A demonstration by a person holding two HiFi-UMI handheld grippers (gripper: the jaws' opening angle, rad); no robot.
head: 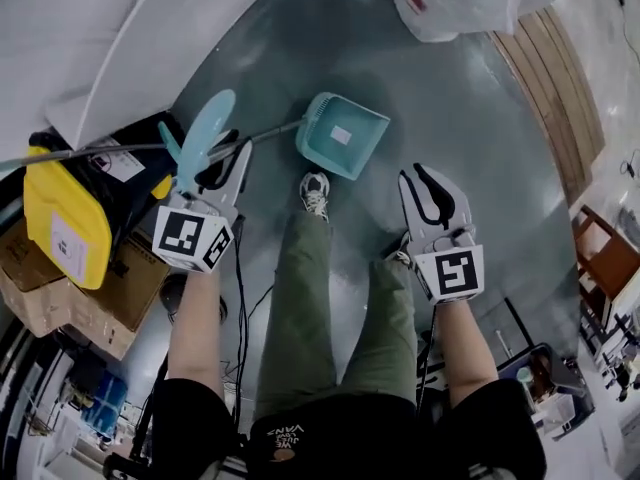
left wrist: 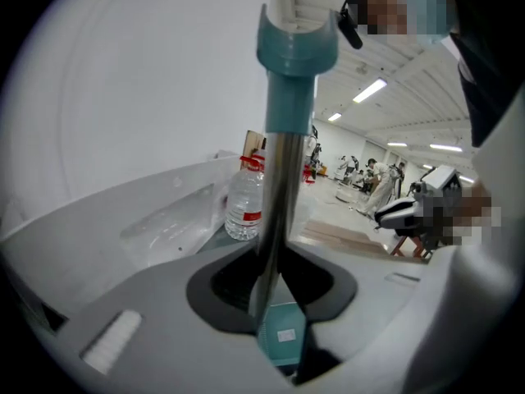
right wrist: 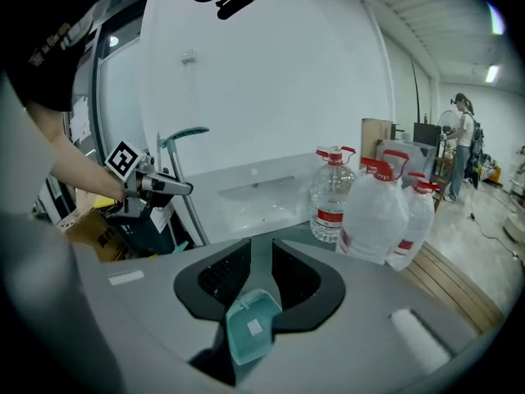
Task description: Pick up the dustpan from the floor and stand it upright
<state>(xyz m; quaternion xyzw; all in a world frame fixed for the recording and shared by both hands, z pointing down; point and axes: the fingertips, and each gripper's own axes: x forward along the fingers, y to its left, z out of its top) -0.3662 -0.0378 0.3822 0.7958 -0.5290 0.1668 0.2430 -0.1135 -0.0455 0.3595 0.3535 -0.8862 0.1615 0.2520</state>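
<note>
The left claw (head: pixel 232 160) is shut on the thin silver pole (left wrist: pixel 279 195) of the teal plastic dustpan (head: pixel 342 135), below its teal grip (head: pixel 205 133). The pan end is seen low over the grey floor (head: pixel 440 98), just in front of a shoe (head: pixel 315 193). Whether it touches the floor cannot be told. The right claw (head: pixel 432 186) is held a little open, with nothing in it. A yellow bin (head: pixel 60 218) is seen by the floor's left edge.

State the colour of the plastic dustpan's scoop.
The plastic dustpan's scoop is teal; head view shows it best.
</note>
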